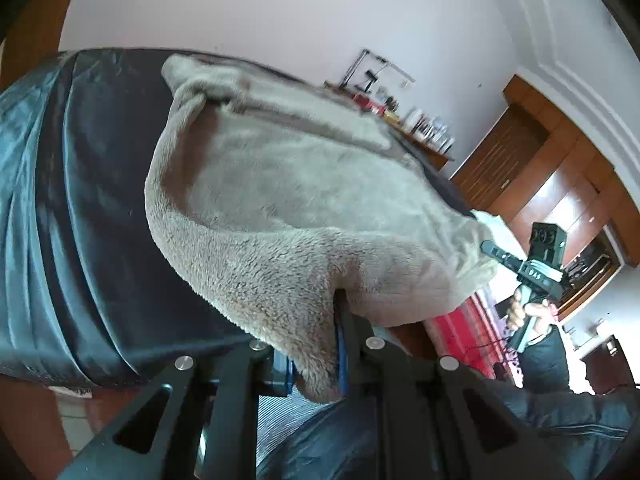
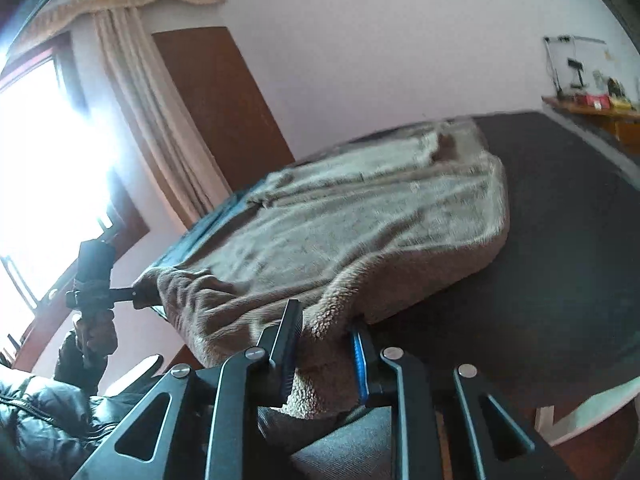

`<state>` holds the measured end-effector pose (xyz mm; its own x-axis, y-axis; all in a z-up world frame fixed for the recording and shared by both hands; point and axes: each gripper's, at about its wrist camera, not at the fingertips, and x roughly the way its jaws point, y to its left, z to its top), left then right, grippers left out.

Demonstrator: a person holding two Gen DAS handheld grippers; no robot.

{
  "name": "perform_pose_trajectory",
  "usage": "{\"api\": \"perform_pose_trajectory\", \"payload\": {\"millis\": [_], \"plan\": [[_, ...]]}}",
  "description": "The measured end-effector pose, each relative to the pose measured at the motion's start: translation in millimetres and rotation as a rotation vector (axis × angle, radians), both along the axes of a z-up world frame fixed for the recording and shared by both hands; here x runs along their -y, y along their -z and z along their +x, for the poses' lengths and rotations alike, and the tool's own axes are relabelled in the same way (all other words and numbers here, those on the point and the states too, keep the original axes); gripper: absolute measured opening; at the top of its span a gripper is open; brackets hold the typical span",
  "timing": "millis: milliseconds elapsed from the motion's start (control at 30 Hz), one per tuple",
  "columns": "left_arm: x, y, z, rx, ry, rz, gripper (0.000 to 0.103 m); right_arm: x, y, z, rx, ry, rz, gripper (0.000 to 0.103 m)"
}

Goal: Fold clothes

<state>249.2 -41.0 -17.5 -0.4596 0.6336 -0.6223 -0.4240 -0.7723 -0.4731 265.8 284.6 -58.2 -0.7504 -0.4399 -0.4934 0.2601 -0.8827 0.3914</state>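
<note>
A beige fleece garment (image 1: 280, 184) (image 2: 360, 216) lies spread on a dark-covered bed (image 1: 100, 200) (image 2: 560, 200), and its near edge is raised off the cover. My left gripper (image 1: 316, 340) is shut on one near corner, with fleece bunched between its blue pads (image 1: 342, 344). My right gripper (image 2: 326, 320) is shut on the other near corner, where the cloth hangs down between its fingers (image 2: 290, 320). Each view also shows the other gripper at the far corner: the right gripper (image 1: 486, 246) and the left gripper (image 2: 136, 294), each held by a hand (image 1: 524, 312) (image 2: 96, 332).
A cluttered shelf (image 1: 420, 124) (image 2: 592, 100) stands against the wall beyond the bed. Wooden wardrobe doors (image 1: 540, 184) are on the right. A bright window (image 2: 40, 160) with a cream curtain (image 2: 152, 120) is on the left. The person's dark padded jacket (image 2: 40, 408) fills the bottom.
</note>
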Motion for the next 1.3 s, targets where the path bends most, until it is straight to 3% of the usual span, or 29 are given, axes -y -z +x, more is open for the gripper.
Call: {"api": "perform_pose_trajectory", "payload": {"millis": [233, 333, 400, 433, 467, 533, 633, 667, 700, 800, 900, 1000, 1300], "plan": [[2.7, 15.9, -3.5, 0.054, -0.009, 0.017, 0.027, -8.6, 11.7, -5.1, 0.038, 0.026, -0.035, 0.025], [6.0, 14.5, -4.6, 0.064, -0.007, 0.052, 0.043, -7.3, 13.4, -7.8, 0.05, 0.025, -0.036, 0.026], [8.0, 12.6, -4.9, 0.068, -0.002, 0.086, 0.068, -7.7, 16.8, -9.5, 0.064, 0.025, -0.042, 0.034], [8.9, 11.7, -5.1, 0.07, 0.0, 0.103, 0.073, -7.9, 18.9, -10.4, 0.072, 0.027, -0.042, 0.04], [10.7, 10.5, -4.7, 0.069, -0.004, 0.11, 0.079, -7.6, 21.5, -11.9, 0.082, 0.032, -0.038, 0.059], [11.7, 10.3, -5.4, 0.068, -0.012, 0.107, 0.079, -6.9, 25.8, -13.0, 0.091, 0.037, -0.038, 0.065], [7.5, 9.6, -7.5, 0.067, -0.016, 0.094, 0.077, -2.4, 25.9, -12.2, 0.081, 0.025, -0.015, 0.065], [5.1, 10.7, -9.0, 0.074, -0.015, 0.085, 0.063, 0.2, 25.7, -11.9, 0.08, 0.014, -0.002, 0.064], [2.8, 11.9, -10.5, 0.081, -0.014, 0.077, 0.041, 4.6, 25.3, -11.2, 0.077, 0.003, 0.023, 0.062], [-3.2, 13.1, -12.1, 0.091, -0.015, 0.055, 0.021, 15.6, 25.8, -9.4, 0.071, -0.028, 0.077, 0.052], [-8.1, 5.5, -9.1, 0.056, -0.02, 0.02, 0.017, 17.1, 26.3, -7.2, 0.064, -0.039, 0.082, 0.035], [-11.2, -4.4, -9.0, 0.023, -0.026, -0.008, 0.016, 7.4, 20.7, -5.8, 0.034, -0.034, 0.04, 0.024], [1.3, -63.0, -59.1, -0.08, -0.119, 0.083, 0.016, -32.9, -32.2, -25.1, -0.126, 0.085, -0.048, 0.02]]}}
